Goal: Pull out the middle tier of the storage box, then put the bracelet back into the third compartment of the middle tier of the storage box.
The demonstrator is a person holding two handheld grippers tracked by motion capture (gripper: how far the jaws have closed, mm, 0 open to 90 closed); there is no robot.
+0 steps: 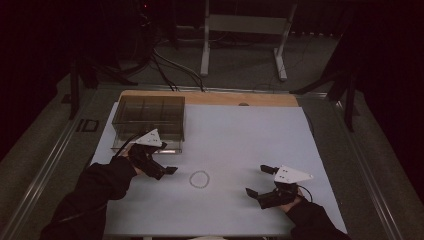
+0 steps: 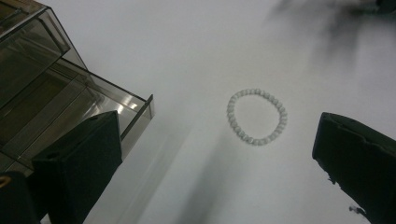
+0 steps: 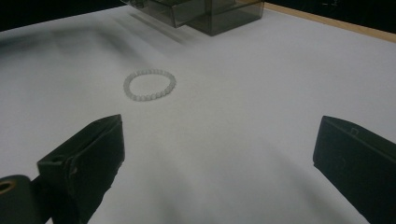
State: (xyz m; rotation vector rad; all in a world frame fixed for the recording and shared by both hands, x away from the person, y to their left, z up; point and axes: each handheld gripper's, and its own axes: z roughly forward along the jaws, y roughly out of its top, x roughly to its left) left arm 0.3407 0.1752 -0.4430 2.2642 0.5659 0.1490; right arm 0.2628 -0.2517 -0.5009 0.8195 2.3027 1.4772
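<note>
A white beaded bracelet [image 1: 200, 179] lies flat on the white mat [image 1: 240, 135], near the front middle. My left gripper [image 1: 159, 162] hovers just left of the bracelet, in front of the box, jaws wide open and empty. In the left gripper view the bracelet [image 2: 257, 116] lies ahead between the jaws, nearer the right one, with the left gripper [image 2: 215, 140] apart from it. To the bracelet's right stands my right gripper [image 1: 259, 180], open and empty. The right gripper view shows the bracelet [image 3: 149, 85] ahead and to the left of the right gripper [image 3: 222, 133].
A smoky clear plastic box [image 1: 149, 116] with inner compartments stands at the mat's back left, and its lower drawer [image 2: 93, 112] looks pulled out toward me. The box [image 3: 205, 11] also shows far off. A wooden table edge [image 1: 215, 97] runs behind the mat.
</note>
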